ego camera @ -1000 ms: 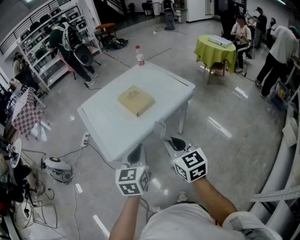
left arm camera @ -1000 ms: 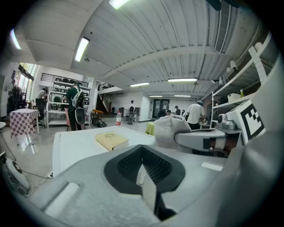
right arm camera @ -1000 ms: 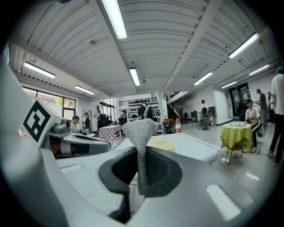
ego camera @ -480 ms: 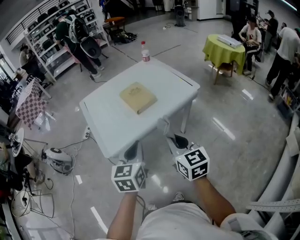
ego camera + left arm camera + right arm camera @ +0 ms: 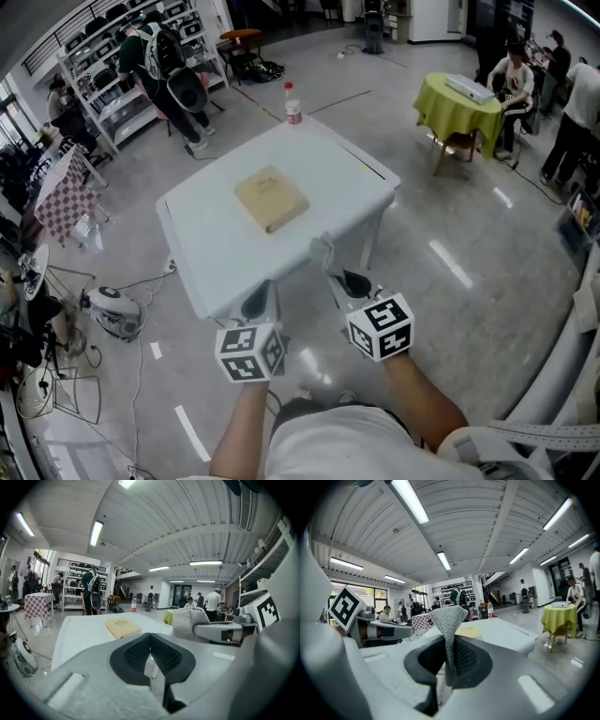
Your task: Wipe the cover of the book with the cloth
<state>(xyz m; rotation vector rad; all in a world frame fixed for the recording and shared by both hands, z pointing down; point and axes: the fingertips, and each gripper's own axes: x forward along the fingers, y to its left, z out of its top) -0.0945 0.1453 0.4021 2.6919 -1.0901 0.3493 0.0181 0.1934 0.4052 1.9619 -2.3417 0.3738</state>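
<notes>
head view / book: a tan book (image 5: 271,199) lies flat, cover up, near the middle of the white table (image 5: 216,248). Nothing rests on it.
head view / cloth: a small grey cloth (image 5: 322,251) stands up out of the right gripper (image 5: 339,281). It is over the table's near edge, well short of the book.
head view / left gripper: the left gripper (image 5: 260,302) is just beside the right one, off the near edge, carrying nothing that I can see.
head view / bottle: a bottle (image 5: 292,103) stands at the far corner, well apart from the book.
left gripper view / jaws: the tips are brought together, pad to pad, with nothing pinched between them.
left gripper view / book: it is ahead on the tabletop, well apart from the jaws.
right gripper view / jaws: clamped on the cloth. One narrow fold rises between the pads and flops over at the top.
right gripper view / book: it shows beyond the cloth, farther along the table.
handling / cloth: it looks soft, limp and light. It is held by one fold only, so I expect the free end to bunch unless pressed flat on the cover.
handling / book: it looks stiff and flat, and probably light enough to slide on the smooth top. I would pin a corner or edge with the left gripper.
</notes>
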